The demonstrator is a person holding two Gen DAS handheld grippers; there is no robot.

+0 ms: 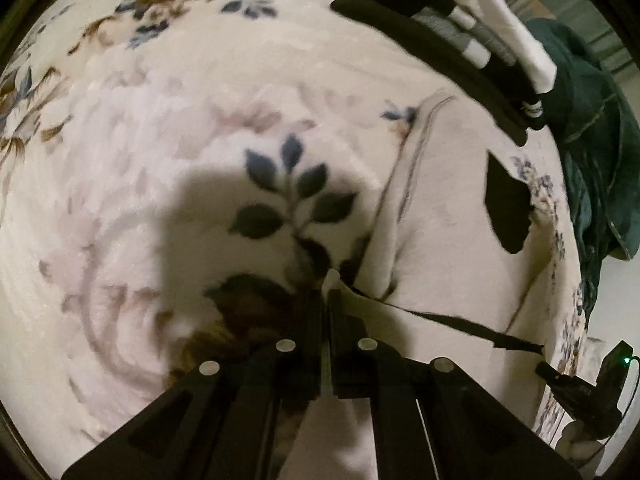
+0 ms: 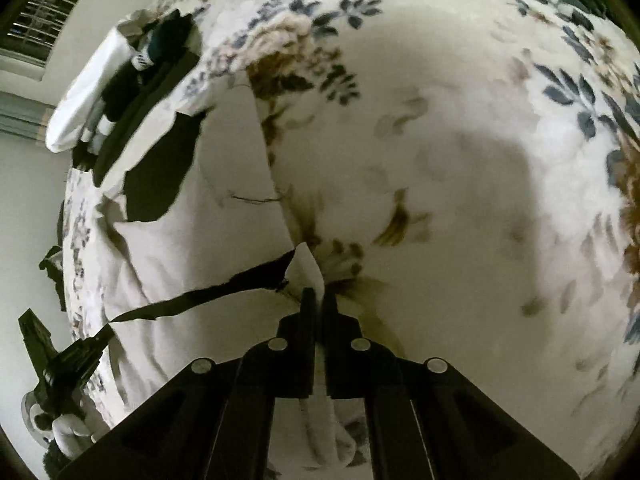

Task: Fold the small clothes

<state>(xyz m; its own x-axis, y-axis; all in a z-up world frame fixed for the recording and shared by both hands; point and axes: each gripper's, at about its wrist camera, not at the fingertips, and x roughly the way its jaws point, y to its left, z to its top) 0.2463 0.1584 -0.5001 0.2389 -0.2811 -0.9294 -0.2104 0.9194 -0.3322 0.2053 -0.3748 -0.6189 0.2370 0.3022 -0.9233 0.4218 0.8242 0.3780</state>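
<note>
A small cream garment (image 1: 448, 216) lies on a floral blanket (image 1: 160, 160), its near edge lifted and stretched between both grippers. My left gripper (image 1: 328, 292) is shut on one corner of the garment. My right gripper (image 2: 318, 294) is shut on the other corner (image 2: 306, 266); the cream garment (image 2: 192, 248) spreads to its left. Each gripper shows in the other's view: the right one (image 1: 580, 392) at the lower right, the left one (image 2: 68, 356) at the lower left. A dark gap runs under the taut edge (image 2: 208, 294).
A stack of folded dark and white clothes (image 1: 460, 36) sits at the blanket's far edge; the stack (image 2: 120, 88) shows upper left in the right wrist view. A dark green garment (image 1: 592, 152) lies beside it. The blanket (image 2: 460, 160) spreads wide to the right.
</note>
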